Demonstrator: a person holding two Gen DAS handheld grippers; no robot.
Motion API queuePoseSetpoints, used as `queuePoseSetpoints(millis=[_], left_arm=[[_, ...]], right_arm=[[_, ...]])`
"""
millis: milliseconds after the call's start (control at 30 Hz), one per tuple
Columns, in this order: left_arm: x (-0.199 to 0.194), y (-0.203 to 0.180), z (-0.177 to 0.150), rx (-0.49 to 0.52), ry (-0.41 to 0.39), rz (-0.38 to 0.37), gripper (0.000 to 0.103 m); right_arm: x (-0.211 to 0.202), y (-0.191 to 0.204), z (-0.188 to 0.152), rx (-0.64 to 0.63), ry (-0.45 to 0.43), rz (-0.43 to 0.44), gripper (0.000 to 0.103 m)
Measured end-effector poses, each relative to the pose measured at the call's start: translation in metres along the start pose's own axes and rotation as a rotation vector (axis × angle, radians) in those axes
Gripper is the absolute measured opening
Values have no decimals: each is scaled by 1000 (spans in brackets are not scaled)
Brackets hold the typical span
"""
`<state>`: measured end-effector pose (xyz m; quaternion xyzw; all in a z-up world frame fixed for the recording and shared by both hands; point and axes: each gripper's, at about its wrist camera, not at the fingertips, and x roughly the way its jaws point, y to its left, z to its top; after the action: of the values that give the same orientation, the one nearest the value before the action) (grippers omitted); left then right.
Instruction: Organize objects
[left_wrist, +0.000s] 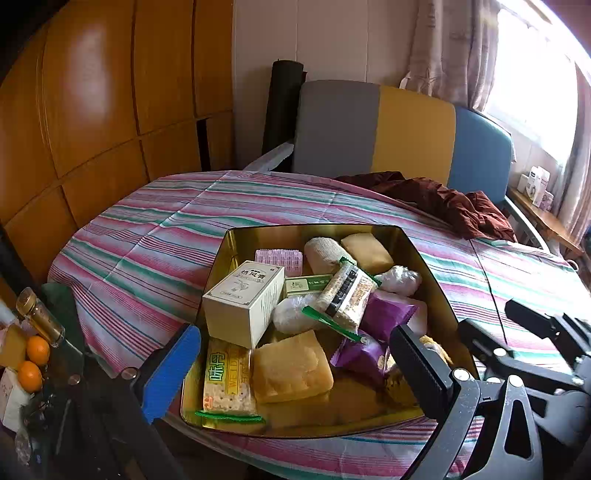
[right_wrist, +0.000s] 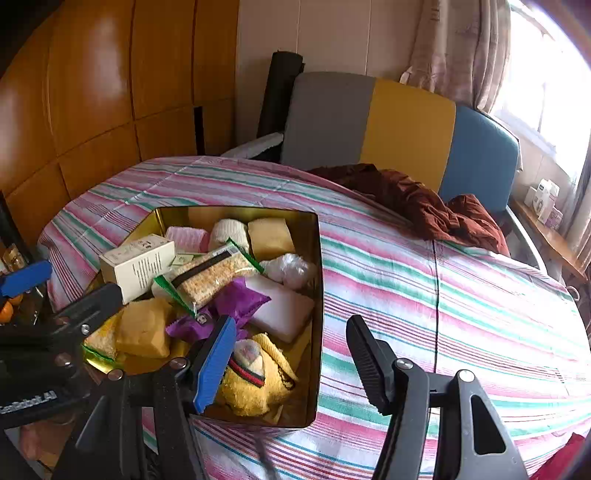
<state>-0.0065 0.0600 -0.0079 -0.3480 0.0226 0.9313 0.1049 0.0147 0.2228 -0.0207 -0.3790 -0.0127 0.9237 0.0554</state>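
Gold metal catches the window light: an open tin (left_wrist: 432, 258) sits on the striped bedsheet (left_wrist: 147, 251), crammed with odds and ends. A white carton (left_wrist: 242, 306) leans at the left of the heap, a cracker packet (left_wrist: 347, 295) with green ends lies slanted across the middle, and purple wrappers (left_wrist: 384, 314) sit to its right. A yellow sponge-like block (left_wrist: 291, 367) and a green-and-yellow biscuit pack (left_wrist: 227, 380) fill the tin's near side. In the near right corner lies a yellow knitted sock (right_wrist: 258, 384) with a red and green band.

The left gripper (left_wrist: 295, 373) hangs over the tin's near edge, its fingers spread as wide as they go, with nothing pressed between them. The right gripper (right_wrist: 291, 358) hovers over the tin's near right corner, its fingers partly apart and empty: the blue one is above the sock, the black one above the sheet outside the wall.

A brown cloth (right_wrist: 424, 206) lies crumpled towards the headboard (right_wrist: 406, 125). Two oranges (left_wrist: 33, 362) sit on a side table at the left.
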Motion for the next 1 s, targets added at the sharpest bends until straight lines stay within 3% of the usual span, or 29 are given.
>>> queuePoseSetpoints(millis=[1000], left_arm=[[-12,14,-1,-44,-33,49,103]], right_arm=[[9,18,9,-13,9,33,63]])
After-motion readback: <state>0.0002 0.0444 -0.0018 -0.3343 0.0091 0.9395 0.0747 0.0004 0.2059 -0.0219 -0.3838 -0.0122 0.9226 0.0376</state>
